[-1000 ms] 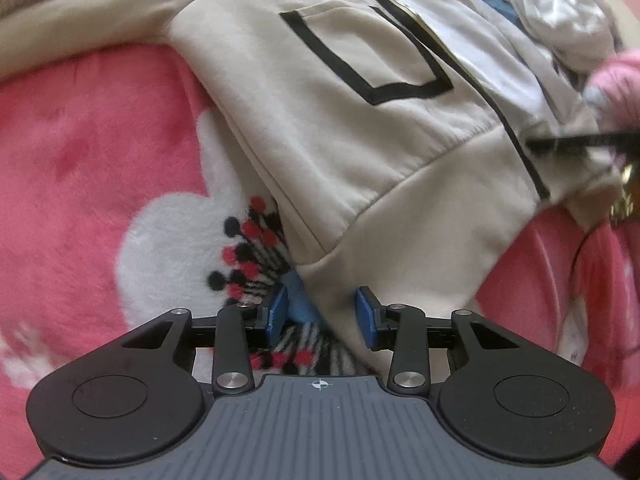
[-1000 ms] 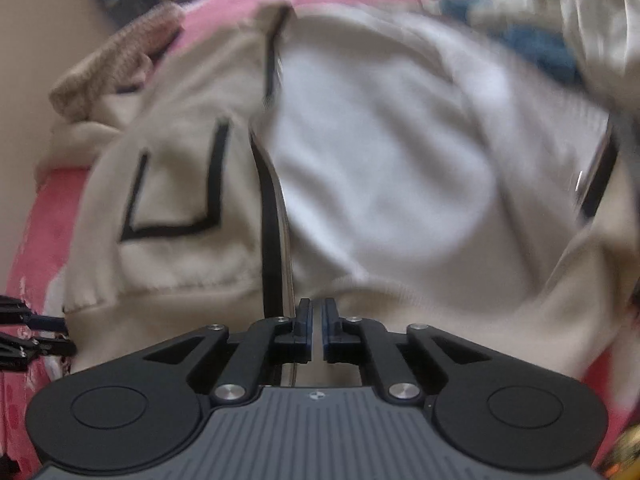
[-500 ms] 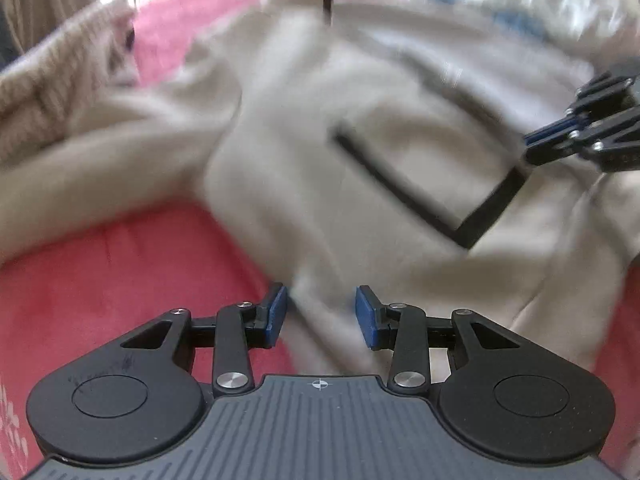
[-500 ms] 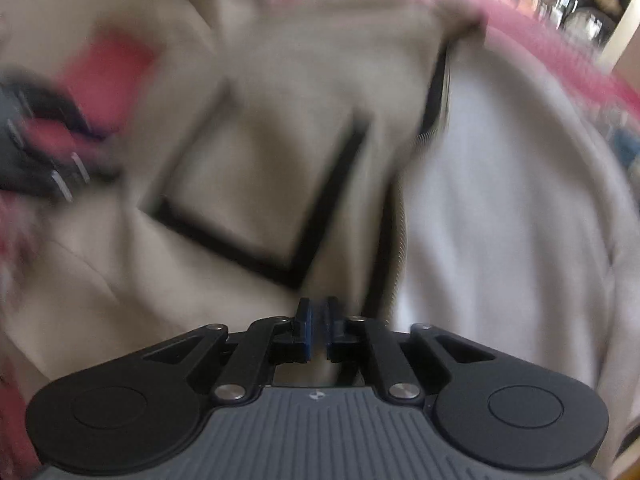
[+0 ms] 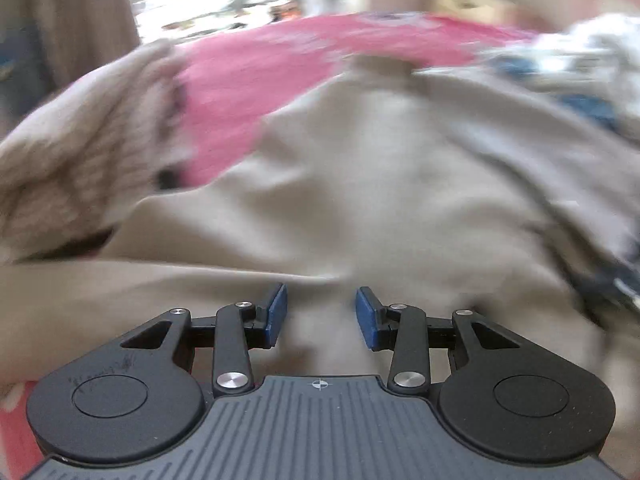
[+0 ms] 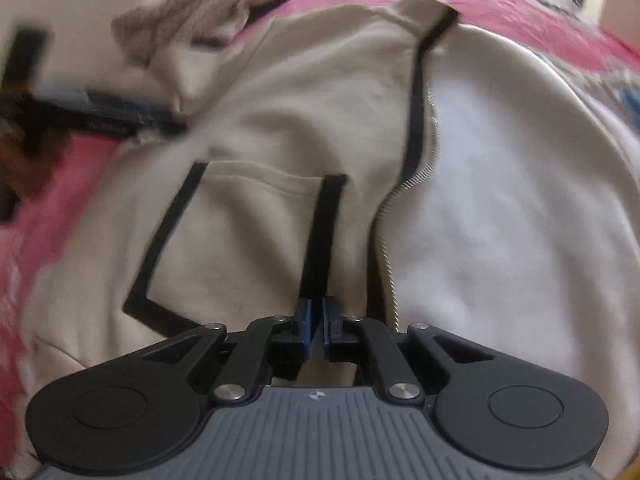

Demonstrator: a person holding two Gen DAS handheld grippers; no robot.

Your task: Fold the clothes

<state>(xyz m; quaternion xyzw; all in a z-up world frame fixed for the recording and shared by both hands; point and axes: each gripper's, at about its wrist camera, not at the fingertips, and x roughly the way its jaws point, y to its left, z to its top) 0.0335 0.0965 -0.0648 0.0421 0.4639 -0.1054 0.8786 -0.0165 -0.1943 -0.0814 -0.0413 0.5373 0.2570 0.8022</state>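
Observation:
A cream zip jacket with a black-edged pocket lies spread on a pink blanket. My right gripper is shut on the jacket at the pocket's black edge, close to the zipper. In the blurred left wrist view, my left gripper stands open just over the jacket, near its sleeve, with cloth below the blue pads and nothing pinched. The left gripper also shows as a dark blur by the jacket's left shoulder.
A beige knitted sweater lies at the jacket's upper left, also visible as the sweater at the top. A heap of white and blue clothes sits at the far right. Pink blanket stretches beyond the jacket.
My left gripper, still open, has left the jacket's bottom corner and moved up toward the sleeve and sweater. The right gripper stayed shut and its view swung onto the pocket.

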